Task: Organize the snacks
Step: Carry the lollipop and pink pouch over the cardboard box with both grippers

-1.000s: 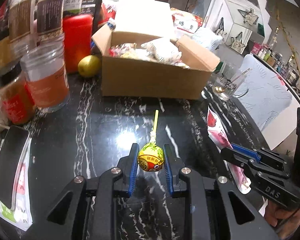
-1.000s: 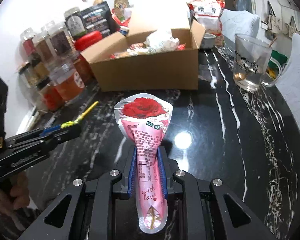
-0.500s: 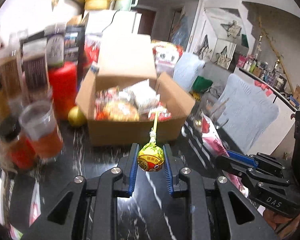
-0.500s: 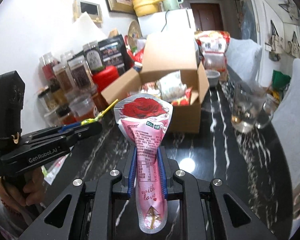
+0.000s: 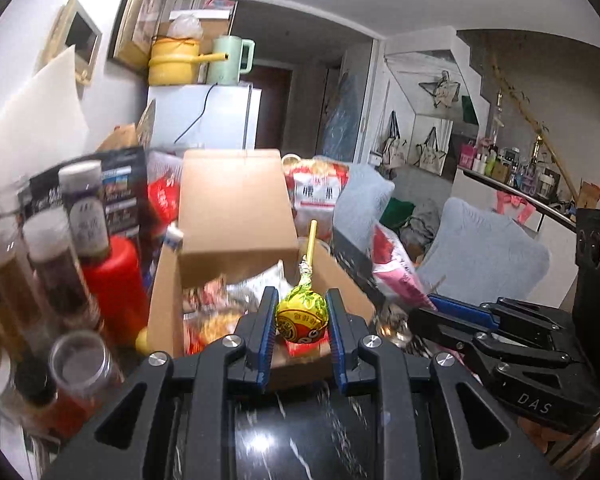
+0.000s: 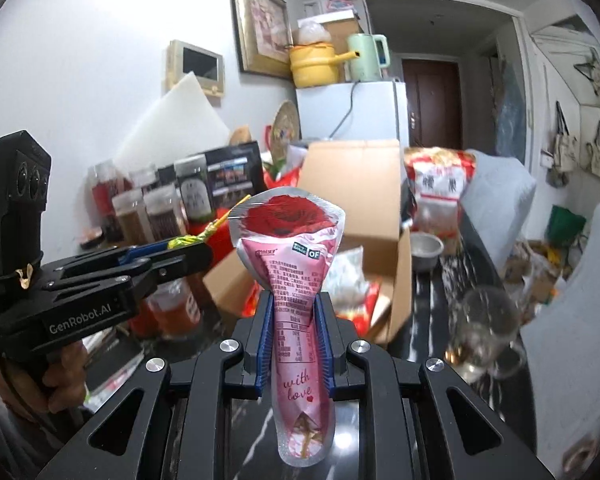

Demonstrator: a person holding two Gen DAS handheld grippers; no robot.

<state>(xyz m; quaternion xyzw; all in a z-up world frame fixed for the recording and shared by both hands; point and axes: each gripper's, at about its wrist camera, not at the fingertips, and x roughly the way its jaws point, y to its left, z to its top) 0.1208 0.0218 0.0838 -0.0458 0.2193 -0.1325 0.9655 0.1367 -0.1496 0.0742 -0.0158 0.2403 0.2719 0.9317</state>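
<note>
My left gripper is shut on a yellow-wrapped lollipop with its yellow stick pointing forward, held in the air just before the open cardboard box of snacks. My right gripper is shut on a pink rose-printed snack pouch, raised in front of the same box. The right gripper shows at the right of the left wrist view with the pouch. The left gripper with the lollipop shows at the left of the right wrist view.
Several spice jars and a red canister stand left of the box. A glass mug and a metal bowl sit on the black marble table to the right. A red snack bag lies behind the box.
Both grippers have lifted off the table with their snacks and moved toward the box, which now looms closer and lower in both views.
</note>
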